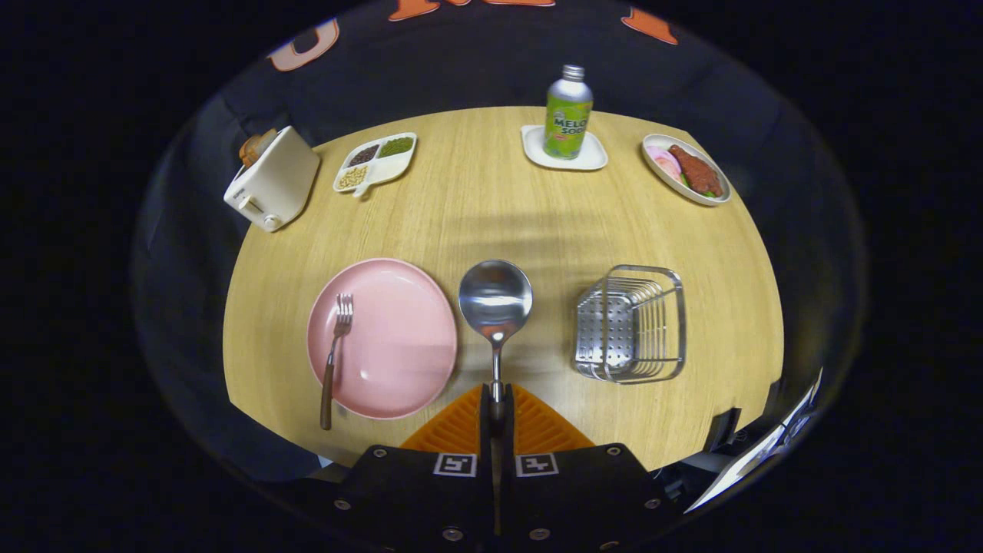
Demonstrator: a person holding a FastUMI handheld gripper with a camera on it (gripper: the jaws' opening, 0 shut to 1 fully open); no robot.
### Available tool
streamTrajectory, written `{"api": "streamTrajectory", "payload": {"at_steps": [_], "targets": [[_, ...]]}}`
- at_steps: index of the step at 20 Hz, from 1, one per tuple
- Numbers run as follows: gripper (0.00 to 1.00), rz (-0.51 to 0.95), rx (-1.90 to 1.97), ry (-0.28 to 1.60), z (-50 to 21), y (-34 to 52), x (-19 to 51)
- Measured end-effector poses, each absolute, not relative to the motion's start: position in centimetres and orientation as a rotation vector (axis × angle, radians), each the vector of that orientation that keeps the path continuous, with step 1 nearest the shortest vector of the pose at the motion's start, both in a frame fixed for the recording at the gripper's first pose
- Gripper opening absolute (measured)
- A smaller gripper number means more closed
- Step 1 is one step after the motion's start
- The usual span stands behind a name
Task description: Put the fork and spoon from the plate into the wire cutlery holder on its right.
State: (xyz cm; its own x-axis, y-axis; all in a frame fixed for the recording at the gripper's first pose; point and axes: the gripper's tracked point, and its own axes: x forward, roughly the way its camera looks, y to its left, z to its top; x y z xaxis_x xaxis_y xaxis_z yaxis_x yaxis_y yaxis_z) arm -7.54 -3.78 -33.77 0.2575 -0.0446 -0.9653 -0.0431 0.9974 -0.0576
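The jaws (497, 403) are closed on the thin handle of the spoon (495, 299), both fingers pressed against it, and the spoon sticks straight out ahead of them with its bowl up in the air, hanging between the pink plate (392, 349) and the wire holder (631, 324). The fork (335, 349) is not yet dealt with — it lies on the plate's far-left side, tines on the plate and its brown handle running off over the rim onto the surface (491, 200).

What worries me is the grip. It sits low on a slim, smooth handle, with the heavy bowl far out front, so I'd expect the spoon to swivel or slip if the swing to the right is quick. The holder looks light too; a spoon bowl catching its top rail could tip it or shove it along the surface instead of dropping inside.

The end of the spoon's handle is buried between the fingers, so how much of it they have is hard to say. Whether the holder has dividers inside I cannot make out — the wires blur together.
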Motion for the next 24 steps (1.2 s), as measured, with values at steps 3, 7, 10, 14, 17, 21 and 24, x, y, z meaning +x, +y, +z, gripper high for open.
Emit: {"api": "streamTrajectory", "payload": {"at_steps": [3, 7, 10, 14, 17, 21, 24], "targets": [[0.04, -0.064, -0.068, 1.31, -33.5, -7.3, -7.6], [0.04, -0.113, -0.059, 1.328, -33.3, -10.9, -7.7], [0.04, -0.132, -0.056, 1.348, -34.0, -12.4, -7.5], [0.05, -0.141, -0.061, 1.378, -34.4, -13.9, -7.3], [0.06, -0.133, -0.031, 1.38, -34.2, -14.0, -6.6], [0.08, -0.127, -0.02, 1.344, -33.7, -14.1, -5.4], [0.08, -0.123, -0.016, 1.274, -33.0, -13.8, -3.8]]}}
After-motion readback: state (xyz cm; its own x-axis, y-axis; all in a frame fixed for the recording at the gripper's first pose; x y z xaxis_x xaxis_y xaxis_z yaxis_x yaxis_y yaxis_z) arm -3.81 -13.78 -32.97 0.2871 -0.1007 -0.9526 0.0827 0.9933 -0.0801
